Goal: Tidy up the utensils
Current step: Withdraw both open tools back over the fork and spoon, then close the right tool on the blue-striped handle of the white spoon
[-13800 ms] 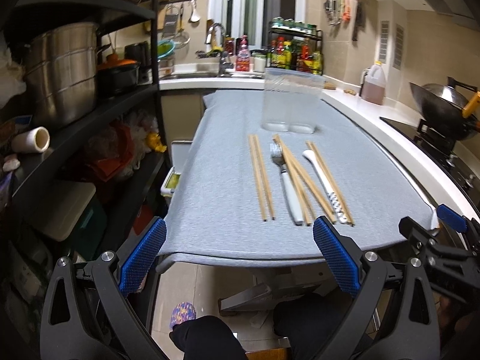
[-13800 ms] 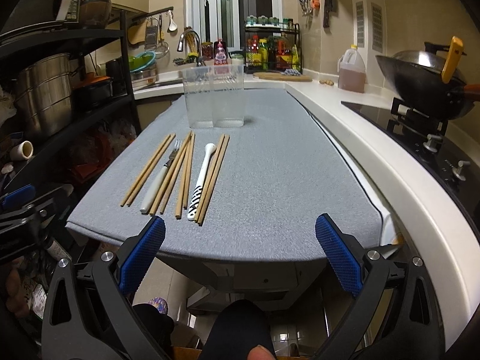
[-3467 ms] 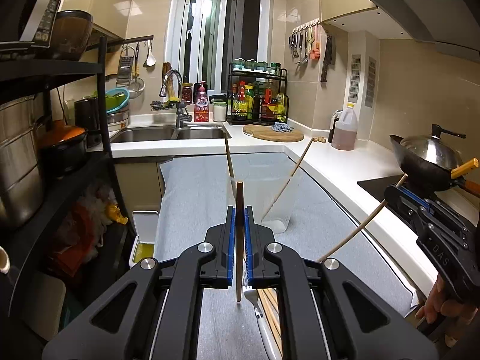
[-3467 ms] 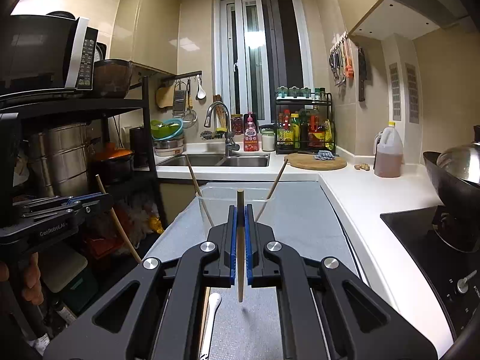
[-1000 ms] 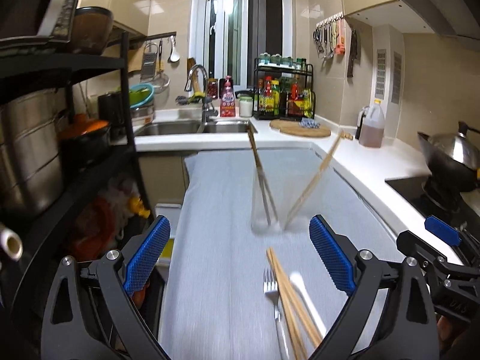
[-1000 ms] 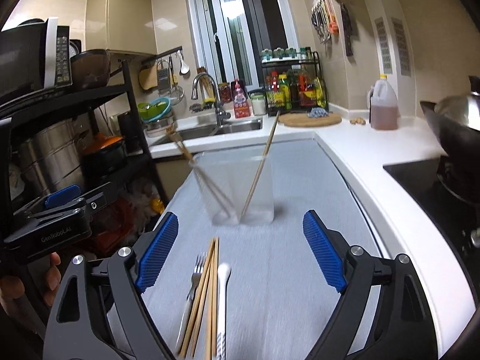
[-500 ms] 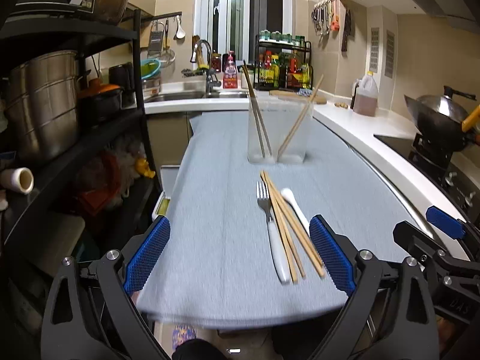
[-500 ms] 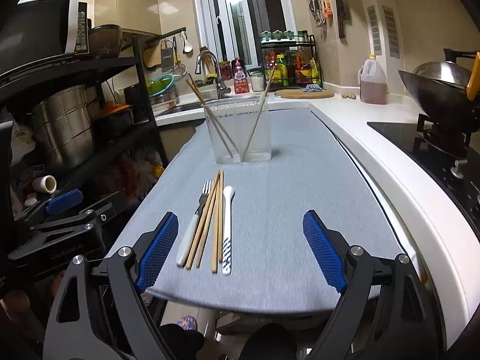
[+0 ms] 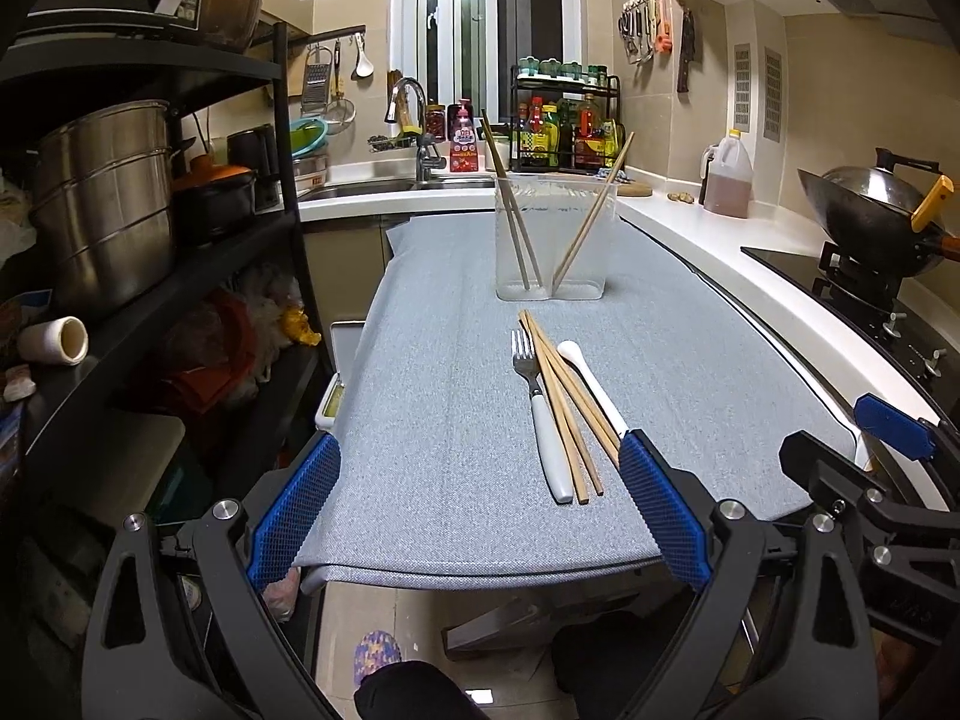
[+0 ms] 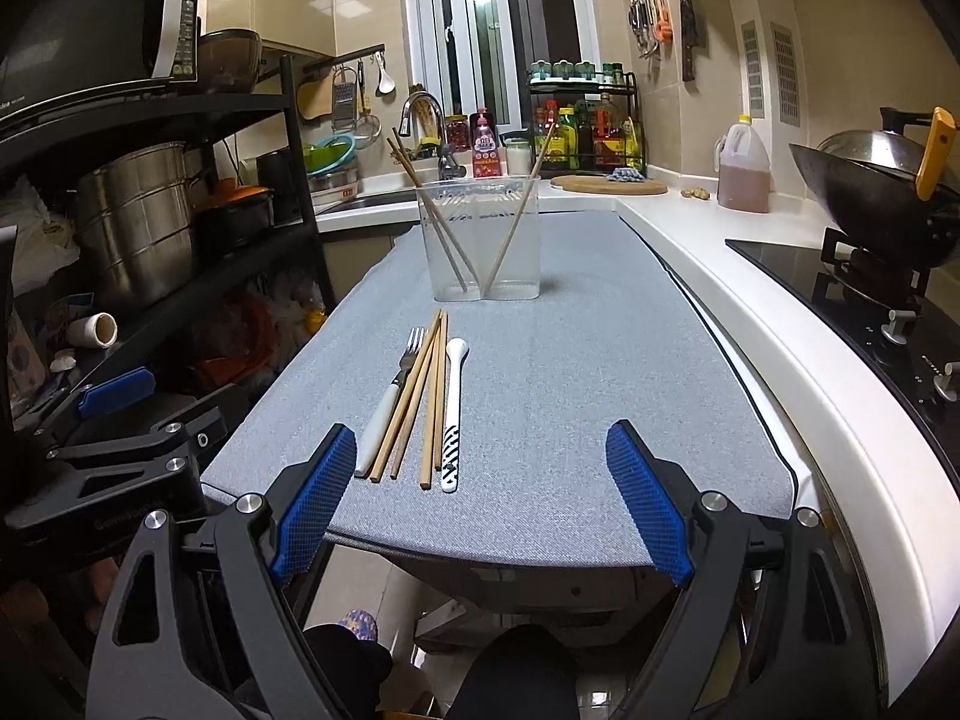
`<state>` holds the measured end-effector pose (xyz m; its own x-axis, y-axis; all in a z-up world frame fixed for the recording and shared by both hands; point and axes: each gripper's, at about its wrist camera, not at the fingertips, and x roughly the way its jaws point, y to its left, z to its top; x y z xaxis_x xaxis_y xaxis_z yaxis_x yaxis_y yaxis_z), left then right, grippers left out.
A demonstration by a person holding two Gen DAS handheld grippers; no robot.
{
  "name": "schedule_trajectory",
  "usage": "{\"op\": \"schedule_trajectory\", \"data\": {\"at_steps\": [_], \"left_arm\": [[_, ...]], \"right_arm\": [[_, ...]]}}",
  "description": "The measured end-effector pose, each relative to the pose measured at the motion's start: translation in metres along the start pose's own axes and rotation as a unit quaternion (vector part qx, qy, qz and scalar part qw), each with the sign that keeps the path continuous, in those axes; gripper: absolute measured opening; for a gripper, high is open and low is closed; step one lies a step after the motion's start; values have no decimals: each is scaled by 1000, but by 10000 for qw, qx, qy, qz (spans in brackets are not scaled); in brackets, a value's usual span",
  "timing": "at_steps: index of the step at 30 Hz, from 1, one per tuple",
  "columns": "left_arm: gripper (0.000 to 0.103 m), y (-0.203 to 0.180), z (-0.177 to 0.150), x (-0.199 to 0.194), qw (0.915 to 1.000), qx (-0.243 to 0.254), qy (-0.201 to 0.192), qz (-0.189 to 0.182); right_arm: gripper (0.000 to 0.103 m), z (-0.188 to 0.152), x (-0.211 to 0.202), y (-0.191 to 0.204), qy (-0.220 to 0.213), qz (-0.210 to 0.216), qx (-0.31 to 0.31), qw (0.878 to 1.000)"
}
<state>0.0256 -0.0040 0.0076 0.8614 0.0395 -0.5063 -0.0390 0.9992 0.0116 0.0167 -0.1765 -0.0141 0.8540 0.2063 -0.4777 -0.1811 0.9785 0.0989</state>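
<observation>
Left gripper (image 9: 477,504) and right gripper (image 10: 480,492), jaws wide and empty, hover at the grey mat's (image 10: 570,360) near edge; fork (image 10: 390,399), loose chopsticks (image 10: 427,396) and spoon (image 10: 453,414) lie centre-frame; clear container (image 10: 480,240) behind; mat's right half bare.

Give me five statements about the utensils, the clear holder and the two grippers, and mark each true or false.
1. The clear plastic holder has wooden chopsticks standing in it. True.
2. The white-handled metal fork is in the holder. False: it lies on the grey cloth.
3. The white spoon with a black-striped handle lies right of the loose wooden chopsticks in the right wrist view. True.
4. The right gripper is shut on a chopstick. False: it is open and empty.
5. The left gripper is open. True.
</observation>
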Motion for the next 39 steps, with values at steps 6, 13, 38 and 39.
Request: {"op": "schedule_trajectory", "data": {"at_steps": [6, 13, 38, 39], "left_arm": [[91, 0, -1, -1, 10000, -12, -39, 40], [91, 9, -2, 9, 9998, -99, 88, 144], [91, 18, -5, 65, 9983, -221, 536, 64], [91, 16, -5, 67, 9984, -227, 510, 7]], "right_arm": [[84, -1, 0, 0, 4, -23, -10, 10000], [70, -8, 31, 0, -12, 5, -188, 9998], [11, -26, 133, -9, 593, 174, -244, 9978], [11, -27, 131, -12, 576, 154, -211, 9980]]}}
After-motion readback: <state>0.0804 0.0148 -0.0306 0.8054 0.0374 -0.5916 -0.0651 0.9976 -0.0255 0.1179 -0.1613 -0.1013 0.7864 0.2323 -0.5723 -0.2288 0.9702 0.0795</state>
